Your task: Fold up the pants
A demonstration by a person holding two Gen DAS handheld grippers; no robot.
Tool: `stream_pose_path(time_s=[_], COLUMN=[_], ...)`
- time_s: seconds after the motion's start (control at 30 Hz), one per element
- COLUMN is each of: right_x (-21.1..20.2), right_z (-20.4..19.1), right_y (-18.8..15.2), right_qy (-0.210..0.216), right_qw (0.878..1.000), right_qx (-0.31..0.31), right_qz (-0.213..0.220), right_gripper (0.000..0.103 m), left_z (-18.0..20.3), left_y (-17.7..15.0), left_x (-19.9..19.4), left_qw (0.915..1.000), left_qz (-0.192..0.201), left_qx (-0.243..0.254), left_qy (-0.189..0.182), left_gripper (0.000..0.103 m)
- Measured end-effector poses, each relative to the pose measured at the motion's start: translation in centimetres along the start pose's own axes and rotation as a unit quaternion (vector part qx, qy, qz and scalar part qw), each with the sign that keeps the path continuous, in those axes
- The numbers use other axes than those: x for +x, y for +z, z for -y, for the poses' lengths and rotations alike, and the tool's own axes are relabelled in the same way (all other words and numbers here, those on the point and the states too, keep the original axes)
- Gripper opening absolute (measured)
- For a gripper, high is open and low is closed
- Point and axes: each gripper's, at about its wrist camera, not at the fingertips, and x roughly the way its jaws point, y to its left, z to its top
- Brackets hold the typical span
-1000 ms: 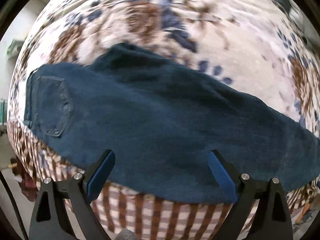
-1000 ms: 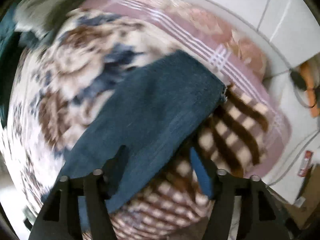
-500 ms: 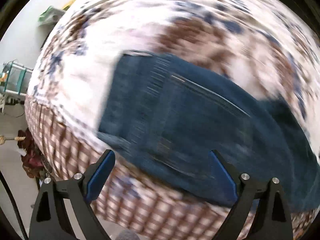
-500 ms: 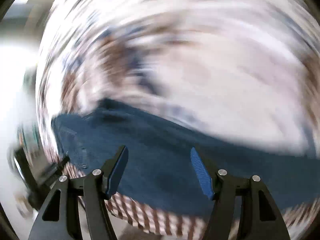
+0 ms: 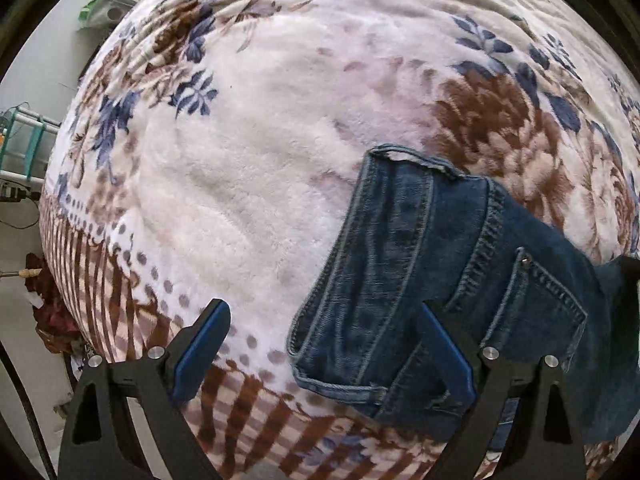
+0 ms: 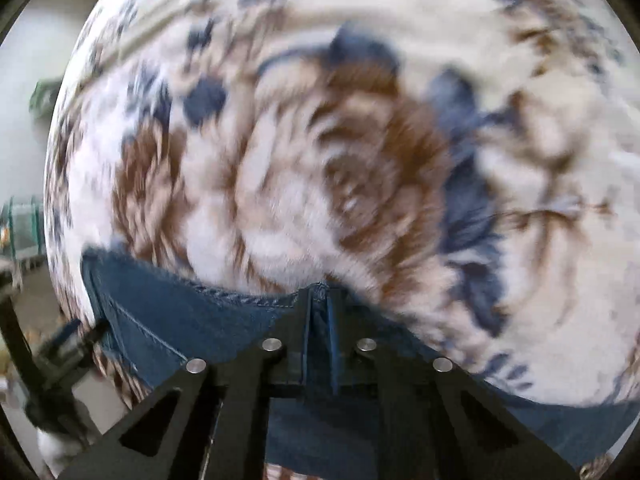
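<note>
Pinching a denim edge, the right gripper is seen with its jaws drawn together on the far seam of the jeans, having just been closing, with the cloth caught between its pads. The fabric is spread below and to both sides of that grip, along the lower part of the right wrist view, which is blurred. The left gripper is held wide apart above the bed, nothing being clasped; its left finger is set over the floral blanket, while its right finger is placed over the waistband end of the jeans. A back pocket is shown just beyond that finger. The jeans are laid on the blanket near its checked border.
</note>
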Motion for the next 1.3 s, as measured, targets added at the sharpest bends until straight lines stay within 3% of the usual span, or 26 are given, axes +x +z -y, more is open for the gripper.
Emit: stream_pose_path(time_s=[0.1,0.2,0.3,0.33,0.37,0.4,0.43,0.47,0.5,0.53,0.57,0.6,0.67,0.73,0.8,0.87,0.9,0.93,0.97,1.0,1.03,1.07,1.2,1.3], right_x=[-0.9,0.1,2.7,2.4,2.1,2.0,1.7,1.6,1.8,2.2,2.9,3.3,2.9,2.4,1.6,0.3,-0.8,-1.6,-2.9,-3.7,-4.2,-4.4,-1.2,3.4], right_z=[0.9,1.6,4.6,6.0,6.4,6.8,7.0,6.7,6.1,5.5,4.6,3.9,2.6,2.6,3.5,4.2,4.4,4.6,5.0,5.5,5.8,6.4,8.3,10.8], right_y=[0.3,1.1,2.5,2.5,2.4,2.4,2.3,2.3,2.3,2.2,2.0,1.9,1.8,2.4,2.9,2.3,1.4,0.6,-1.1,-2.8,-4.8,-7.2,-16.3,-22.4], right_qy=[0.010,0.011,0.088,0.125,0.147,0.160,0.155,0.135,0.119,0.103,0.073,0.048,-0.003,-0.027,-0.054,-0.004,0.027,0.042,0.054,0.057,0.060,0.068,0.091,0.111], right_qw=[0.999,0.999,0.988,0.979,0.975,0.972,0.973,0.978,0.983,0.987,0.991,0.993,0.998,0.999,0.998,0.998,0.998,0.997,0.996,0.996,0.994,0.991,0.972,0.943], right_qx=[0.033,0.034,0.116,0.149,0.158,0.163,0.163,0.149,0.127,0.103,0.076,0.054,0.018,0.023,0.036,0.054,0.060,0.062,0.066,0.074,0.089,0.111,0.212,0.307], right_qz=[0.014,-0.004,-0.058,-0.059,-0.059,-0.060,-0.058,-0.056,-0.060,-0.072,-0.087,-0.091,-0.064,-0.039,-0.022,-0.024,-0.021,-0.016,-0.007,-0.001,0.004,0.003,-0.043,-0.069], right_gripper=[0.008,0.009,0.015,0.020,0.027,0.044,0.055,0.056,0.056,0.049,0.036,0.015,0.009,0.001,0.002,0.003,0.009,0.028,0.040,0.062,0.065,0.065,0.065,0.064], left_z=[-0.9,-1.6,-1.8,-1.9,-2.0,-2.0,-1.9,-1.7,-1.2,-1.1,-0.9,-0.9,-0.3,-0.3,-0.3,-0.7,-1.0,-1.1,-1.0,-0.9,-0.7,-0.4,0.9,2.5], left_y=[0.1,0.1,0.2,0.3,0.3,0.4,0.4,0.4,0.3,0.2,0.2,-0.2,-0.6,-0.9,-0.7,-0.3,0.4,0.3,0.1,-0.3,-0.8,-1.2,-2.7,-3.8], left_x=[0.7,1.8,3.1,3.6,3.9,4.1,4.1,4.0,3.7,3.5,3.1,2.8,2.6,3.1,2.9,1.7,1.3,0.4,-0.4,-1.3,-2.0,-2.4,-1.6,0.0], left_qw=[0.9993,0.9965,0.9905,0.9869,0.9846,0.9843,0.9832,0.9831,0.9865,0.9882,0.9895,0.9910,0.9939,0.9937,0.9937,0.9926,0.9918,0.9912,0.9910,0.9901,0.9904,0.9909,0.9916,0.9881], left_qz=[-0.013,-0.031,-0.042,-0.045,-0.044,-0.041,-0.031,-0.025,-0.020,-0.017,-0.013,-0.010,-0.008,-0.014,-0.018,-0.024,-0.025,-0.026,-0.024,-0.020,-0.016,-0.014,-0.041,-0.075], left_qx=[-0.009,-0.022,-0.041,-0.050,-0.059,-0.059,-0.055,-0.048,-0.035,-0.027,-0.021,-0.010,0.009,0.010,0.015,-0.002,-0.012,-0.022,-0.027,-0.028,-0.031,-0.032,-0.028,-0.033], left_qy=[-0.033,-0.074,-0.124,-0.146,-0.158,-0.161,-0.171,-0.175,-0.159,-0.150,-0.142,-0.133,-0.110,-0.111,-0.110,-0.119,-0.124,-0.128,-0.129,-0.136,-0.134,-0.130,-0.119,-0.130], left_gripper=[0.095,0.095,0.091,0.080,0.079,0.072,0.052,0.047,0.041,0.035,0.033,0.031,0.026,0.027,0.029,0.031,0.033,0.035,0.040,0.059,0.084,0.092,0.094,0.094])
